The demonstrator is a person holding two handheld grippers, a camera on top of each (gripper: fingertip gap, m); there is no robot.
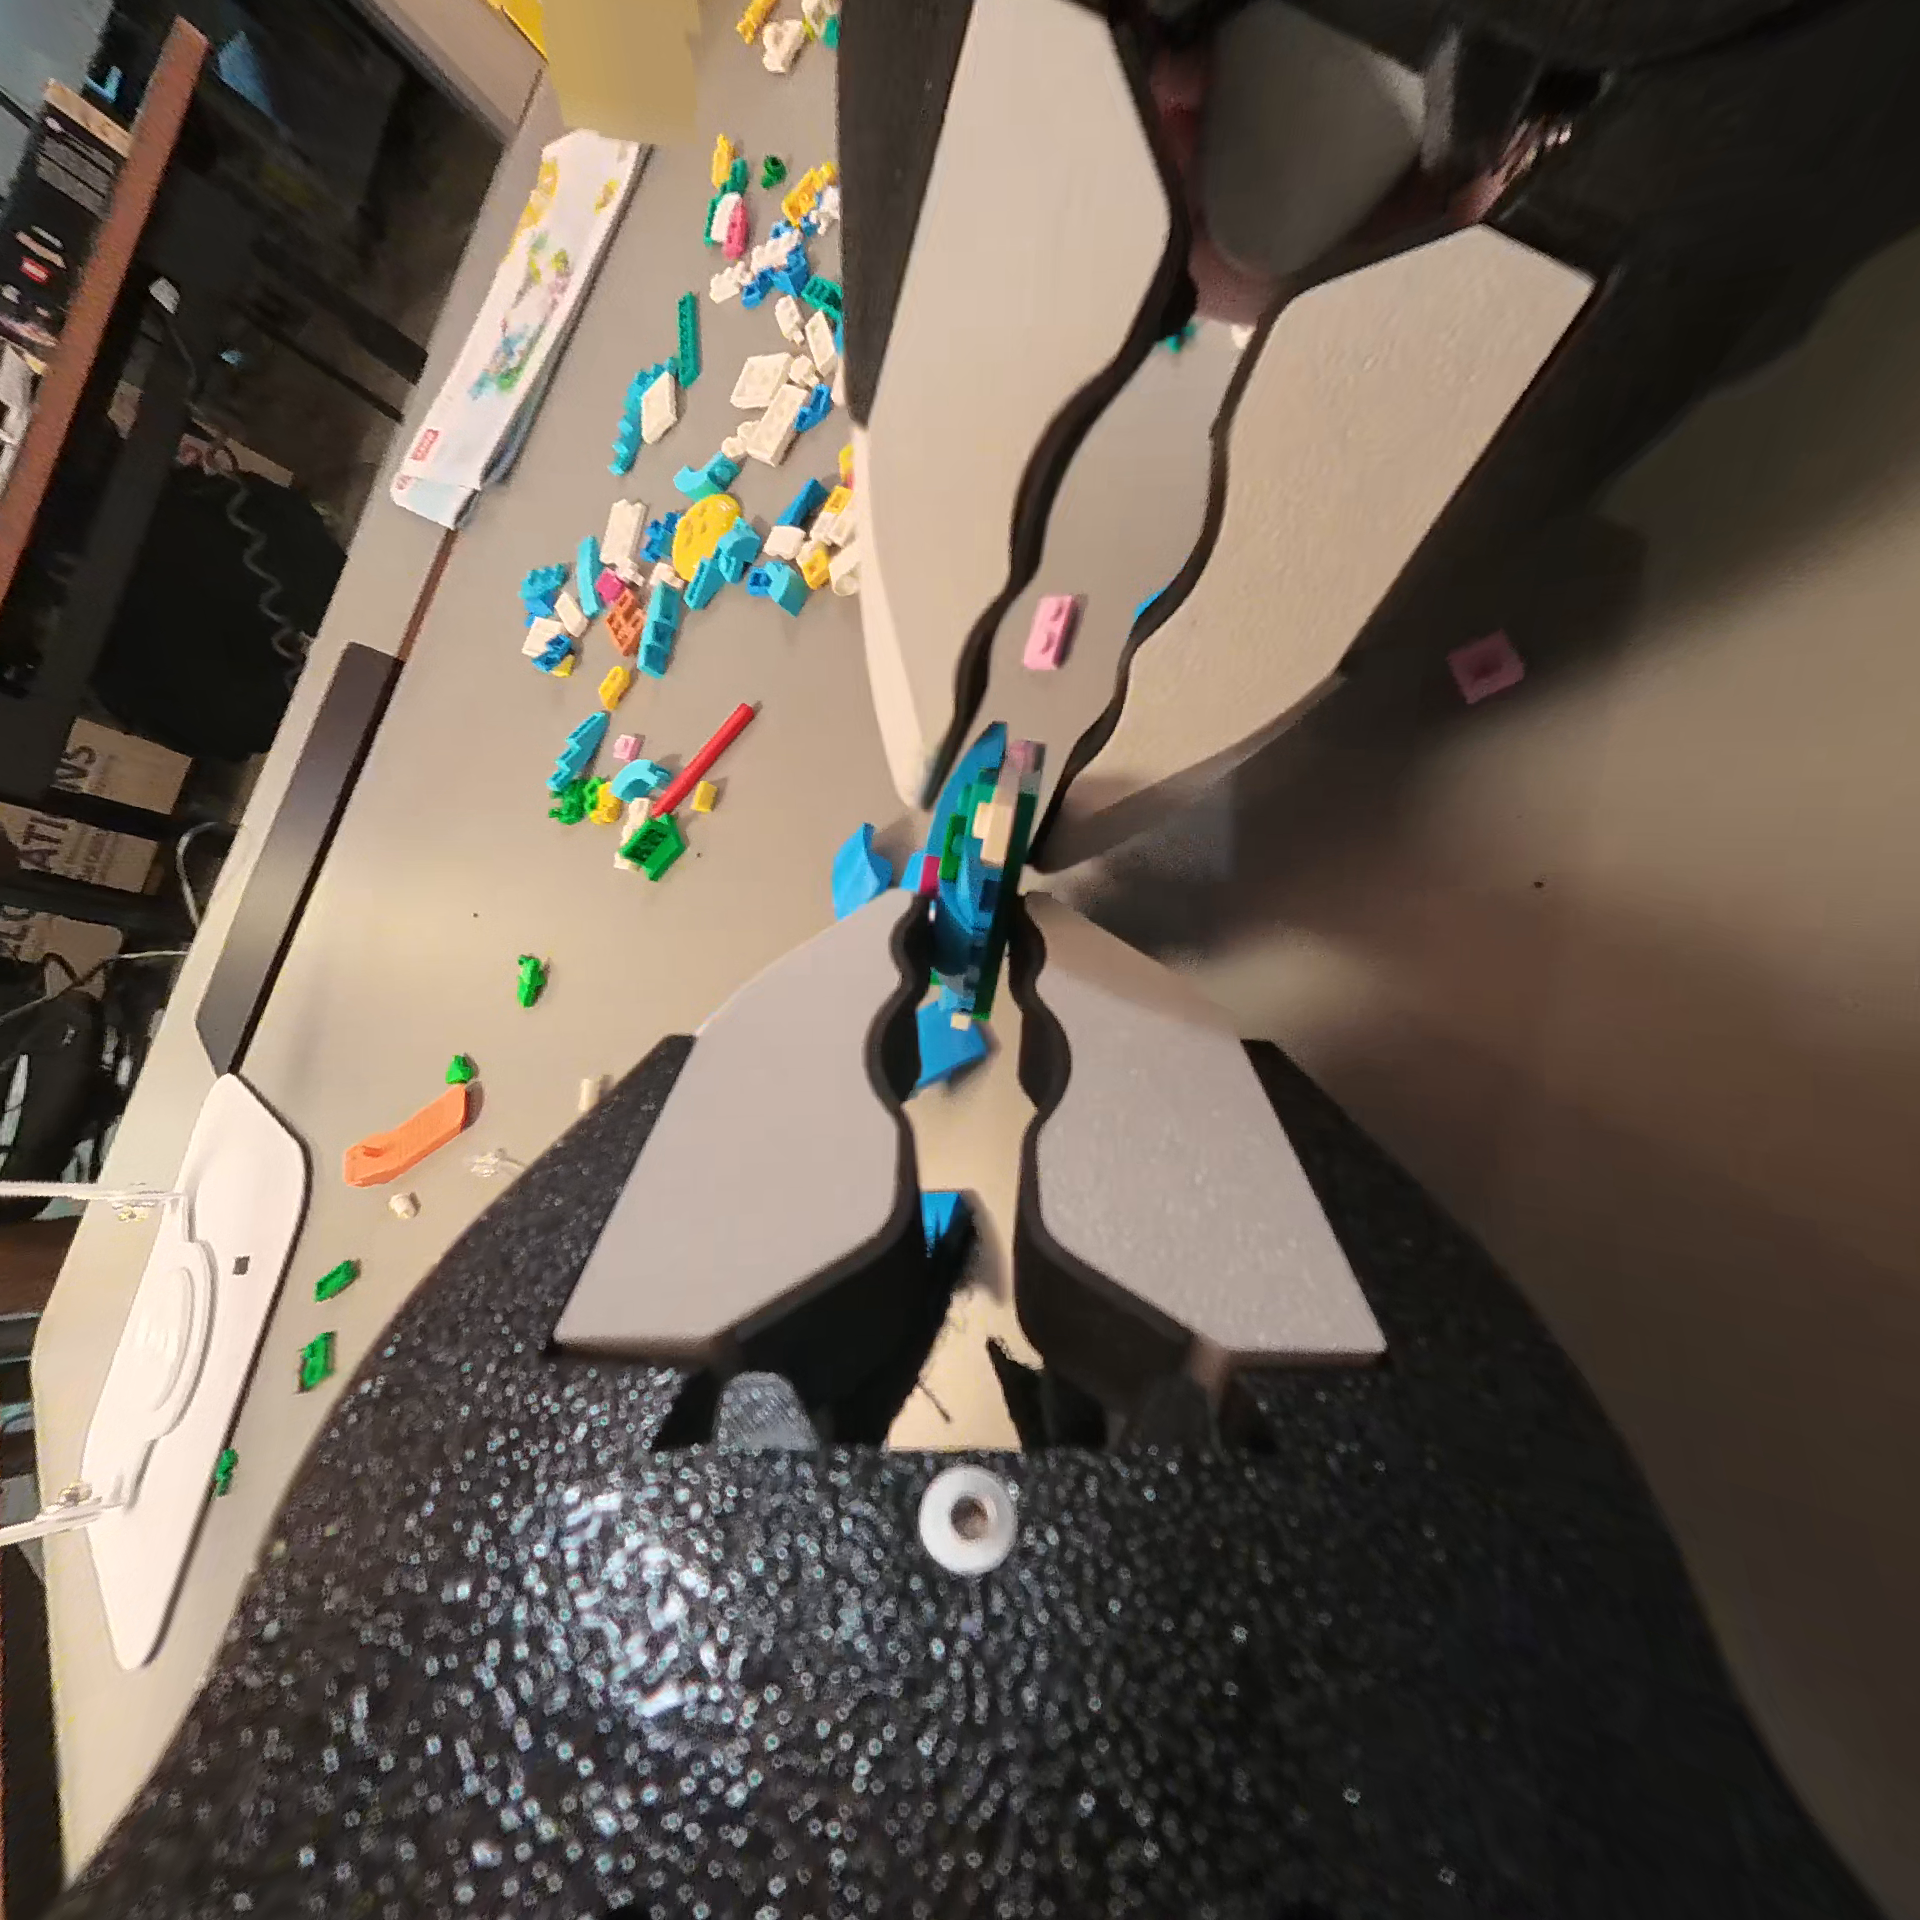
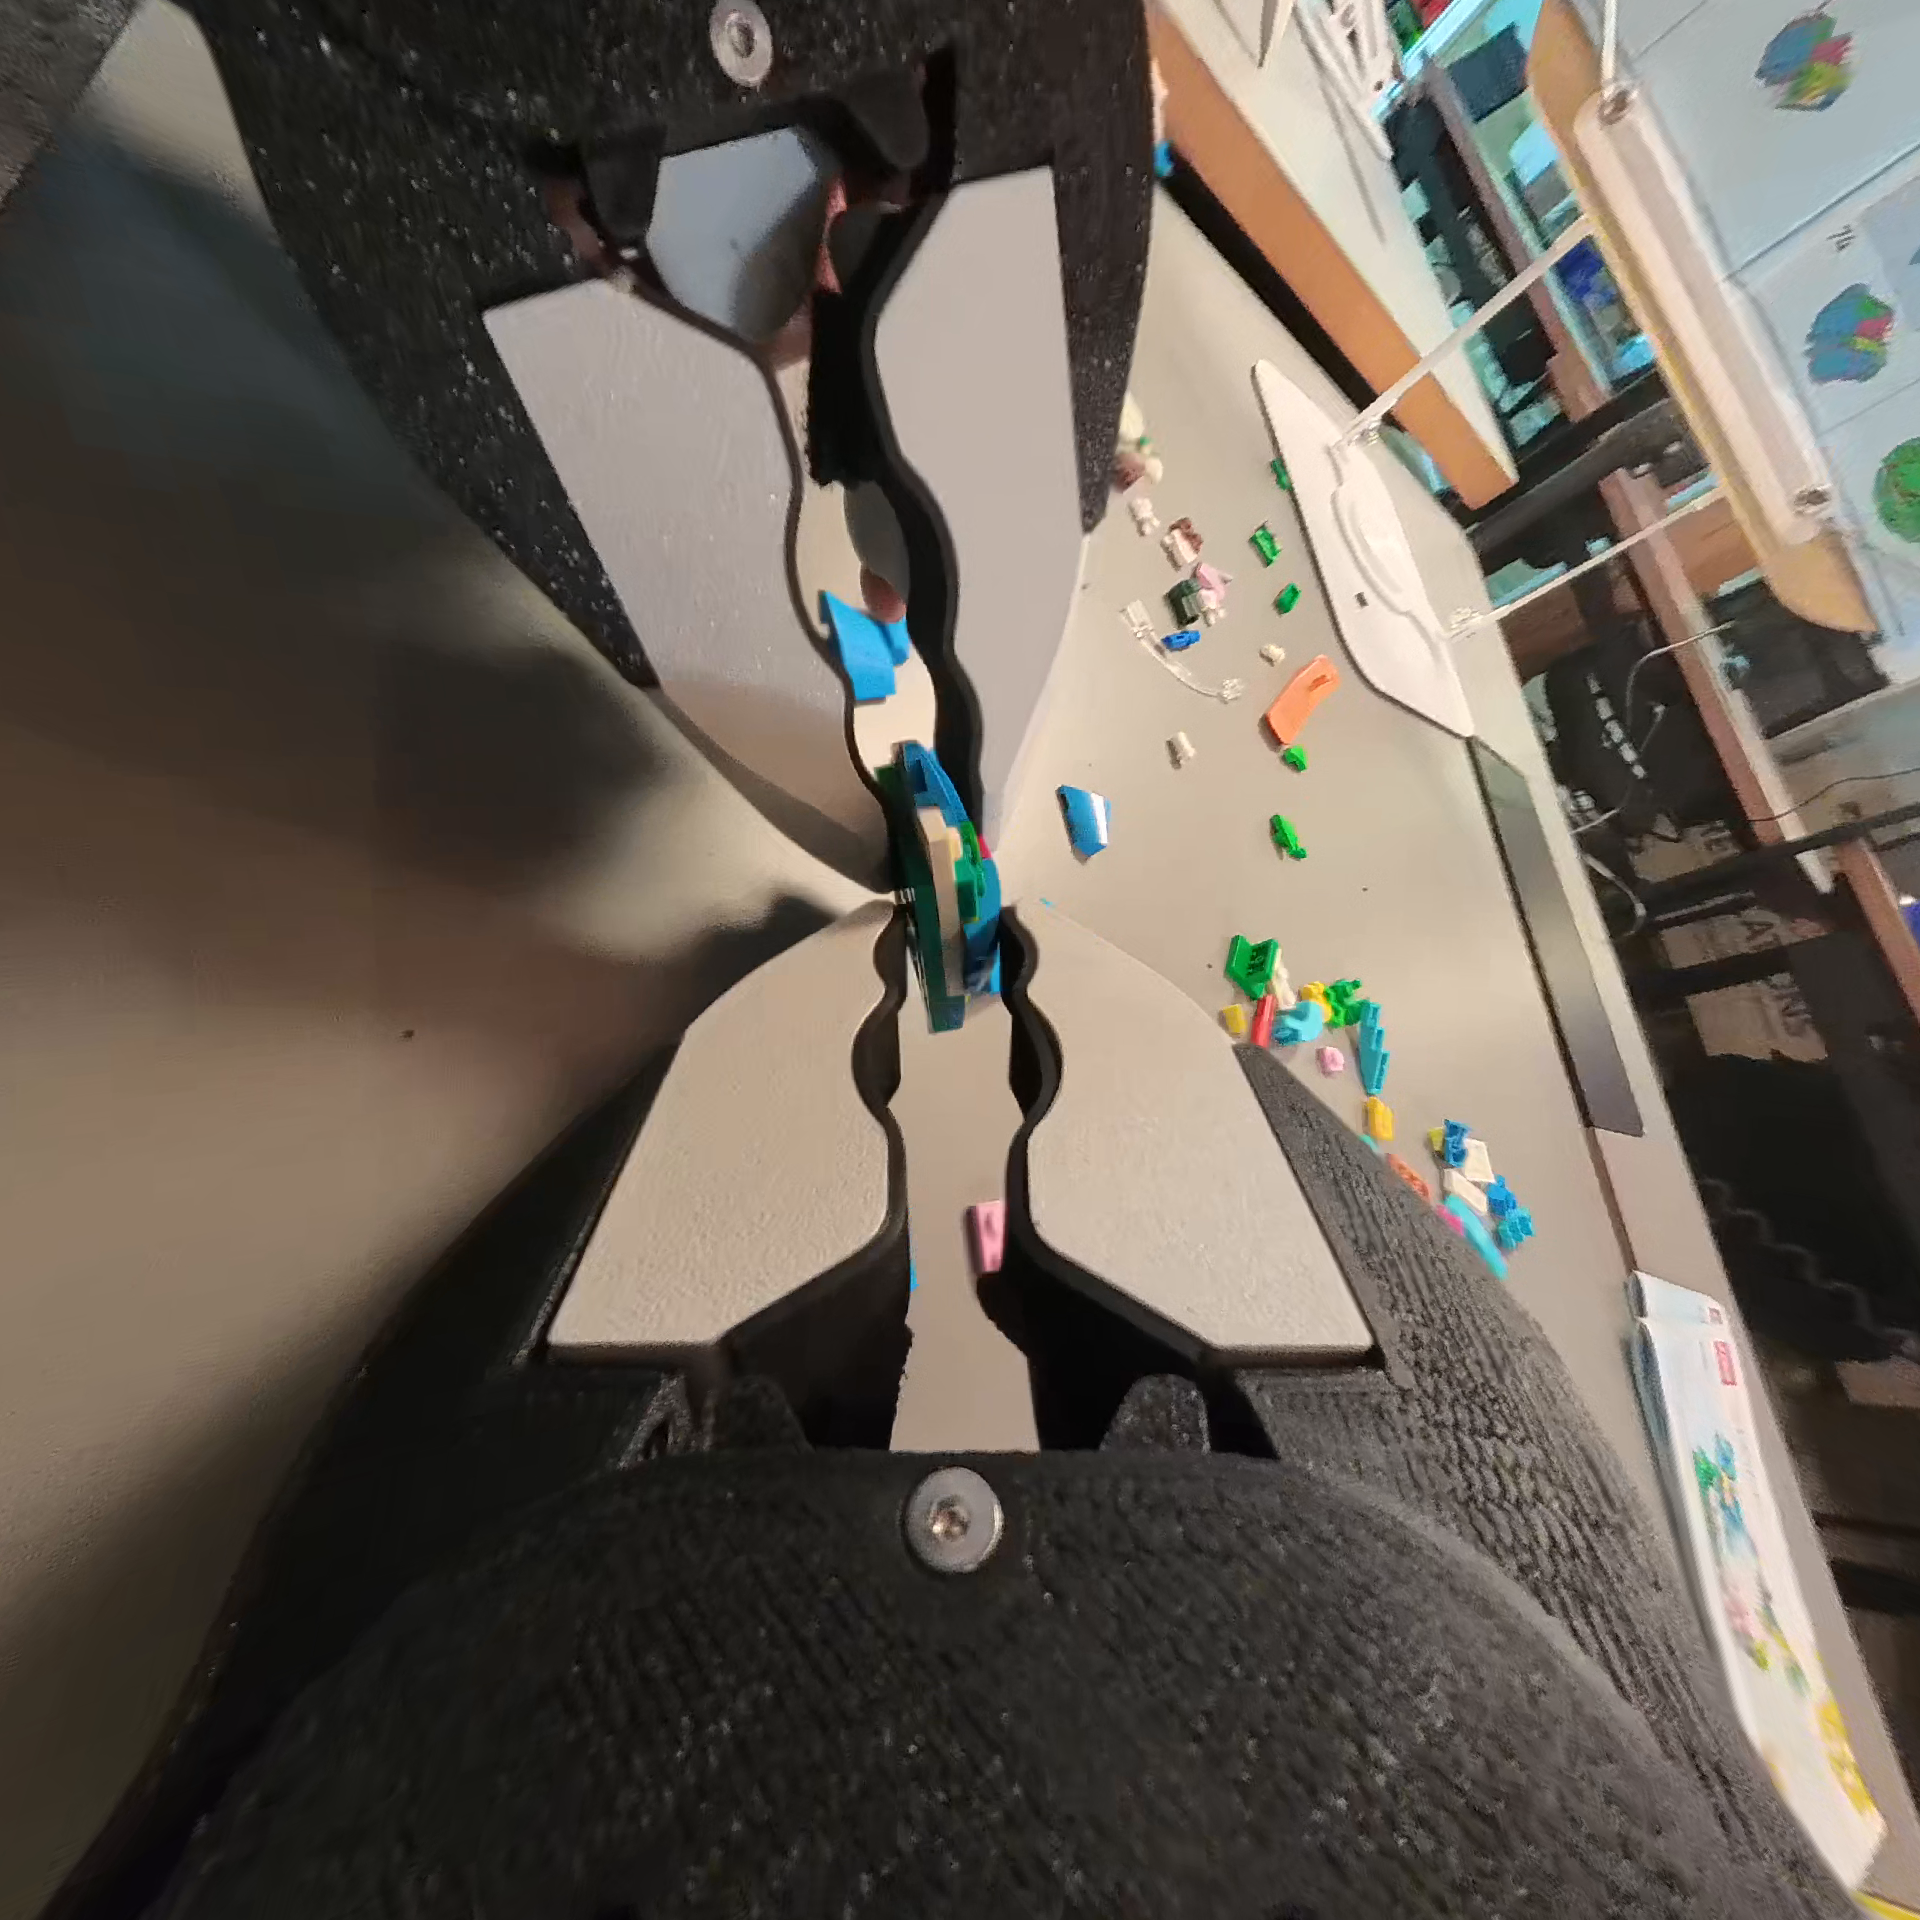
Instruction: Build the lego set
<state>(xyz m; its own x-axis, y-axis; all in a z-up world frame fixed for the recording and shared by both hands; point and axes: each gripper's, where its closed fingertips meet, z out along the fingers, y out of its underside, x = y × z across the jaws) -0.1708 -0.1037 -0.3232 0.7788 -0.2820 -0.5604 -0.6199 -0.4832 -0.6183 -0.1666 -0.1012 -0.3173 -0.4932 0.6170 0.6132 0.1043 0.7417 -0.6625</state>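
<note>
In the left wrist view, a white pad (image 1: 156,1382) is lying at the table's left edge, with an orange brick separator (image 1: 410,1143) just inboard and an instruction booklet (image 1: 520,322) farther along that edge. Loose bricks (image 1: 707,499) are crowding the middle of the grey table (image 1: 436,883). Right of them the left gripper (image 1: 961,940) is pinching the blue-and-green lego assembly (image 1: 971,852) from below — the right gripper (image 1: 997,774) is clamping the same piece from the opposite side, tips nearly meeting. A pink brick (image 1: 1051,630) is lying between the far fingers. To the right of the grippers the tabletop is lying open but blurred.
</note>
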